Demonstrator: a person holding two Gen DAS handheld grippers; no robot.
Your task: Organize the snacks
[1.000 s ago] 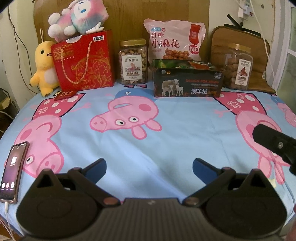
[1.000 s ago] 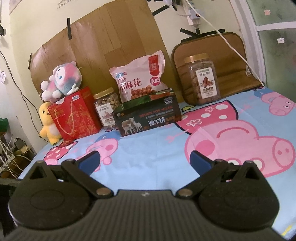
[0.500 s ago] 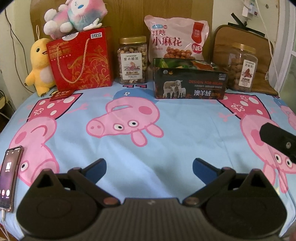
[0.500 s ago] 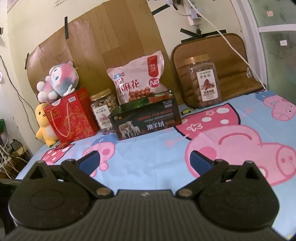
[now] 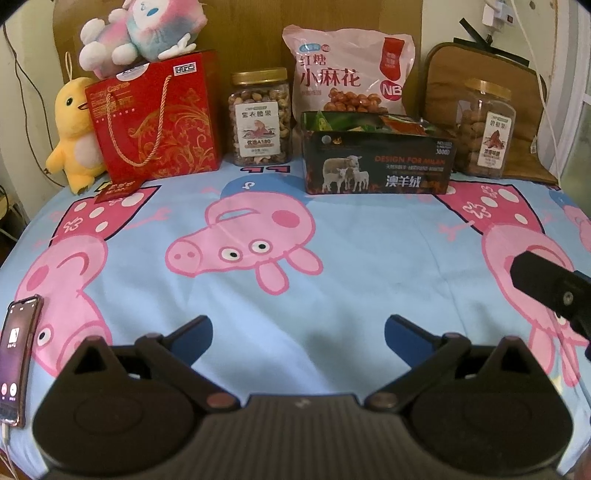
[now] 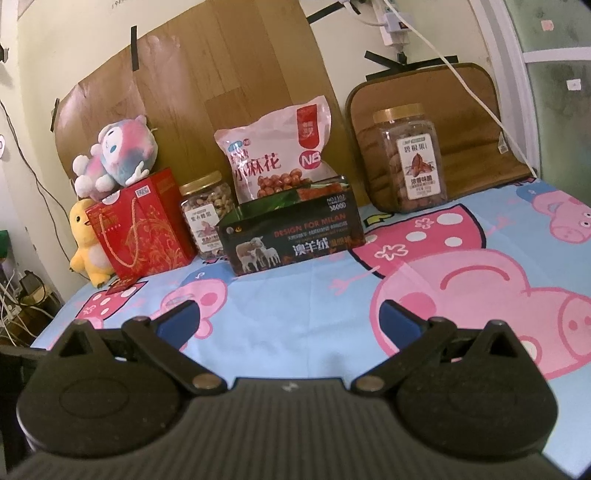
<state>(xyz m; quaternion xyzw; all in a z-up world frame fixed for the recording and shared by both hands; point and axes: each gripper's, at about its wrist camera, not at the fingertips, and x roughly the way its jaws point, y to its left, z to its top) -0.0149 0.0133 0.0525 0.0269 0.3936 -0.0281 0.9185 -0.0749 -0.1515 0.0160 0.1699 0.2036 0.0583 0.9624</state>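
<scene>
Along the back of the pig-print cloth (image 5: 332, 295) stand a red gift bag (image 5: 155, 114) (image 6: 144, 229), a jar of nuts (image 5: 260, 118) (image 6: 207, 218), a pink snack bag (image 5: 349, 70) (image 6: 277, 155), a black open box (image 5: 376, 162) (image 6: 291, 236) with packets inside, and a second jar (image 5: 485, 129) (image 6: 410, 158) at the right. My left gripper (image 5: 297, 336) hovers open over the near cloth, holding nothing. My right gripper (image 6: 286, 321) is open too, empty, well short of the box. Part of the right gripper's body (image 5: 550, 291) shows in the left wrist view.
A pink-blue plush (image 5: 144, 29) sits on the red bag, a yellow duck plush (image 5: 74, 129) beside it. A phone (image 5: 16, 354) lies at the near left edge with a cable. A brown cushion (image 6: 436, 122) and a hanging white cord (image 6: 461, 77) are behind the right jar.
The left wrist view has shifted slightly right and forward; the phone sits further toward the left edge. The right wrist view has drifted a little. Both grippers stay open and empty.
</scene>
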